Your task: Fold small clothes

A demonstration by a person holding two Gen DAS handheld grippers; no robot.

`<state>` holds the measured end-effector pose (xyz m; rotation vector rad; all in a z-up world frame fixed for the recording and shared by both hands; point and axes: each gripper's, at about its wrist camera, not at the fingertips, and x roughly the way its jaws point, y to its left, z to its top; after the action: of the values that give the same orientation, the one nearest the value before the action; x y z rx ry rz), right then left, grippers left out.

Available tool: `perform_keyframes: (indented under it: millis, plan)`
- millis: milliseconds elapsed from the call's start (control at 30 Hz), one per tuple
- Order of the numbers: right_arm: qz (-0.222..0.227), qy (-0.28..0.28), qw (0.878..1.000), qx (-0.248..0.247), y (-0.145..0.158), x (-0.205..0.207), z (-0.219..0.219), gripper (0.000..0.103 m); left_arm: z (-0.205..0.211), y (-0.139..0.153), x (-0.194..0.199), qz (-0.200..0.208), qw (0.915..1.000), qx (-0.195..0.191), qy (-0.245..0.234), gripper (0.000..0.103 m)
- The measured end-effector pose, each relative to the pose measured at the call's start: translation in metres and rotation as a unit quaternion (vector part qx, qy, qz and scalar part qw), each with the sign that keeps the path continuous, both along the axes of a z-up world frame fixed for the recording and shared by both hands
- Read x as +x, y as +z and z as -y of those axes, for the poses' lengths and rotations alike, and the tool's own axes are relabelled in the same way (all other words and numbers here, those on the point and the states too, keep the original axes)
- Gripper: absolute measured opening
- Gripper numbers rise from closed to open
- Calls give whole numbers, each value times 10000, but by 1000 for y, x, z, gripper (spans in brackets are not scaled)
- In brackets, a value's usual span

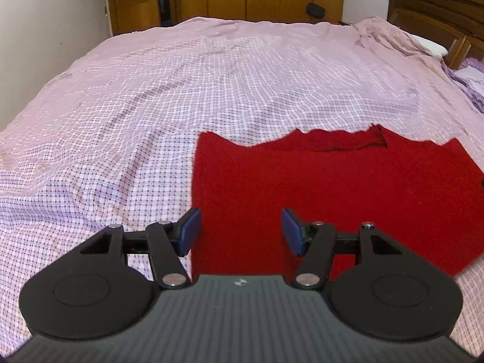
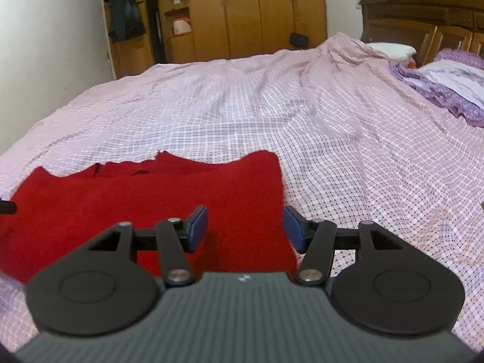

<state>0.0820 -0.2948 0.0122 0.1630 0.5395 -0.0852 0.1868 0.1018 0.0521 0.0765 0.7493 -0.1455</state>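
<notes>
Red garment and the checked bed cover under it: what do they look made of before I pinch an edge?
Red garment: looks like thick knit or fleece, matte and fuzzy, with a soft, ragged far edge; likely wool or acrylic, I cannot tell which. Checked bed cover: thin woven cloth, probably cotton, matte, with fine wrinkles and a crisp printed grid. Both the left hand-held gripper and the right hand-held gripper are open.

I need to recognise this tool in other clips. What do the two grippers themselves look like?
The left gripper and right gripper look identical: ribbed dark grey body with a small pale logo, two round black discs at the sides, black linkage bars with silver pins, and blue pads on the jaws. No cables, sleeves or hands show.
</notes>
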Motion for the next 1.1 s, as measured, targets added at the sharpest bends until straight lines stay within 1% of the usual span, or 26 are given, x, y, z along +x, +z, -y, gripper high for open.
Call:
perform_keyframes:
  millis: [233,433,567,867,1100]
  plan:
    - [-151,-47,9999,-63,-9,16,4,57,-7,-10,18,-92,9998,-78,181,64]
    - [-218,-54,9997,9,-14,28,9,57,-9,-16,28,-174,9995,-184,209,65]
    - [-256,-38,9996,145,-16,34,12,57,-12,-18,33,-215,9989,-330,250,67]
    - [-246,13,9993,271,-19,37,13,57,-9,-20,41,-196,9988,-402,222,67]
    - [-173,92,9995,267,-21,40,11,58,-7,-22,46,-167,9988,-441,163,67]
